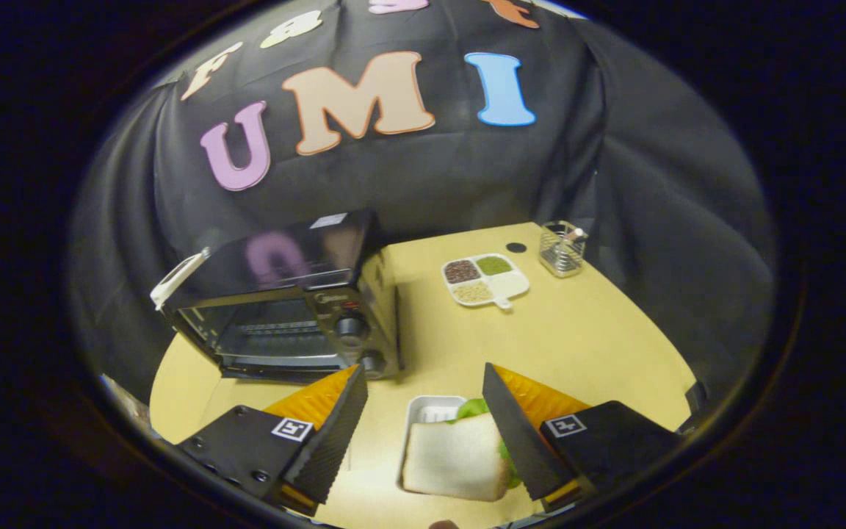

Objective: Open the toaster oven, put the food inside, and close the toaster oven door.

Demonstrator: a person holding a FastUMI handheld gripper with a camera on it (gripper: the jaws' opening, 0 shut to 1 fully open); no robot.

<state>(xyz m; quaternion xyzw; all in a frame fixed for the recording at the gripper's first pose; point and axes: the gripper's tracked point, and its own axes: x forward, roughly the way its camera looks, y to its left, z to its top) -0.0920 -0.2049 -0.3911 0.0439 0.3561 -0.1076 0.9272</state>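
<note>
Yellow laminate tabletop (577,338), carrying a black glass-fronted toaster oven (283,308) well beyond the left finger, door apparently already down, wire rack showing inside. Nearer, a white-bread sandwich with green lettuce (456,459) lying between the fingers, resting against a small white plastic tray (430,408) just ahead of it. Farther off, near the booth wall, a white four-compartment dish of grains and seeds (485,279) and a small wire-mesh holder (562,248).

Likely trouble from here: soft bread crushed or torn by too hard a squeeze; layers sliding apart and lettuce dropping out if gripped off-centre; sandwich tilting out on the way across to the oven; catching on the lowered door or the rack edge on entry, since the opening sits low and off to the left. Possibly also the tray dragged along if a finger hooks its rim.

Hand-held gripper (423,426): fingers spread wide, straddling the sandwich. Right finger overlapping the lettuce edge, contact uncertain; left finger well clear of the bread. Nothing clamped yet.
</note>
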